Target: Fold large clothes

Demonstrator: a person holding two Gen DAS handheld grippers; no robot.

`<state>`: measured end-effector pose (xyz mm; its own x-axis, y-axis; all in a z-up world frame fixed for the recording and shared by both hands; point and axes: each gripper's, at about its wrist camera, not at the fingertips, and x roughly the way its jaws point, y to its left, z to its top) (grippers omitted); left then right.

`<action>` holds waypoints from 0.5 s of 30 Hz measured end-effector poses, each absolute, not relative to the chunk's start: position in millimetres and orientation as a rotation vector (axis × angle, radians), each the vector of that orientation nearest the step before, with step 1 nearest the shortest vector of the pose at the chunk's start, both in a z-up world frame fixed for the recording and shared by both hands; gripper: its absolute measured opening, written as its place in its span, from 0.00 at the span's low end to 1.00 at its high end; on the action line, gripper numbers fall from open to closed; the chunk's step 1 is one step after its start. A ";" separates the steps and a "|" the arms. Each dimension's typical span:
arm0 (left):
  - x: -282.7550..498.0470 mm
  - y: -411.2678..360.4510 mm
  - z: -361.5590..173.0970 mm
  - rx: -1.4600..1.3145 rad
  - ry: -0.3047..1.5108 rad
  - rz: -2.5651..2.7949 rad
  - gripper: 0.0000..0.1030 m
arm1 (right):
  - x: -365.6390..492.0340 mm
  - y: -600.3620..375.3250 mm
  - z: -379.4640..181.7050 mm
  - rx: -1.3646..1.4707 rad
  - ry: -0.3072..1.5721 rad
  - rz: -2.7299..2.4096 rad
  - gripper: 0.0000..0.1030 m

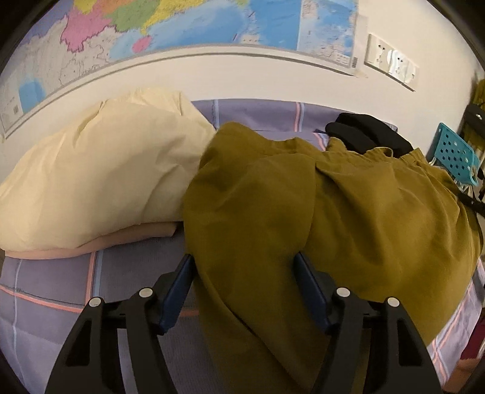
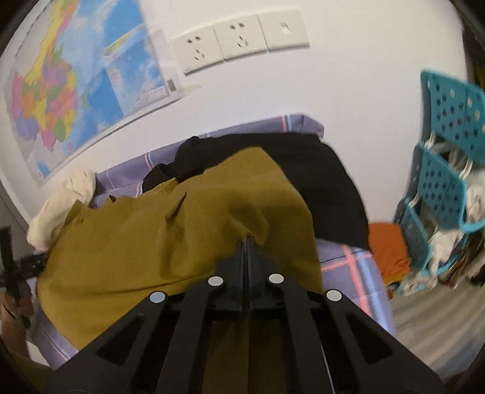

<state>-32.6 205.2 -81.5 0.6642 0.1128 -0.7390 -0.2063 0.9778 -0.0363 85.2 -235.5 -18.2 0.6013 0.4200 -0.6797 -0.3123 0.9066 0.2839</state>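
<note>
An olive-mustard garment point(image 1: 348, 212) lies spread over the purple checked bed sheet point(image 1: 54, 288); it also shows in the right wrist view point(image 2: 151, 236). My left gripper point(image 1: 244, 260) is open, with a fold of the garment lying between its two blue-padded fingers point(image 1: 178, 288). My right gripper point(image 2: 246, 241) is shut on the garment's near edge, the cloth bunched at its tips. The left gripper shows dimly at the left edge of the right wrist view point(image 2: 9, 254).
A cream quilt point(image 1: 100, 169) lies on the bed's left over a peach fabric point(image 1: 91, 245). A black garment point(image 2: 303, 175) lies behind the olive one. An orange cloth point(image 2: 391, 248) and a teal perforated basket rack point(image 2: 445, 188) stand right of the bed. The wall carries a map point(image 1: 182, 27) and sockets point(image 2: 239, 39).
</note>
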 end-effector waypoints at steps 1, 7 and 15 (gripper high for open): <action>-32.5 205.3 -79.9 -0.118 0.825 0.182 0.64 | 89.5 -232.7 -23.8 0.137 0.863 0.433 0.04; -47.7 189.0 -52.2 -0.062 0.759 0.104 0.69 | 66.4 -227.0 1.0 0.149 0.781 0.471 0.52; -15.8 159.2 -63.6 0.025 0.835 0.008 0.64 | 76.1 -156.7 -12.5 -0.040 0.876 0.619 0.31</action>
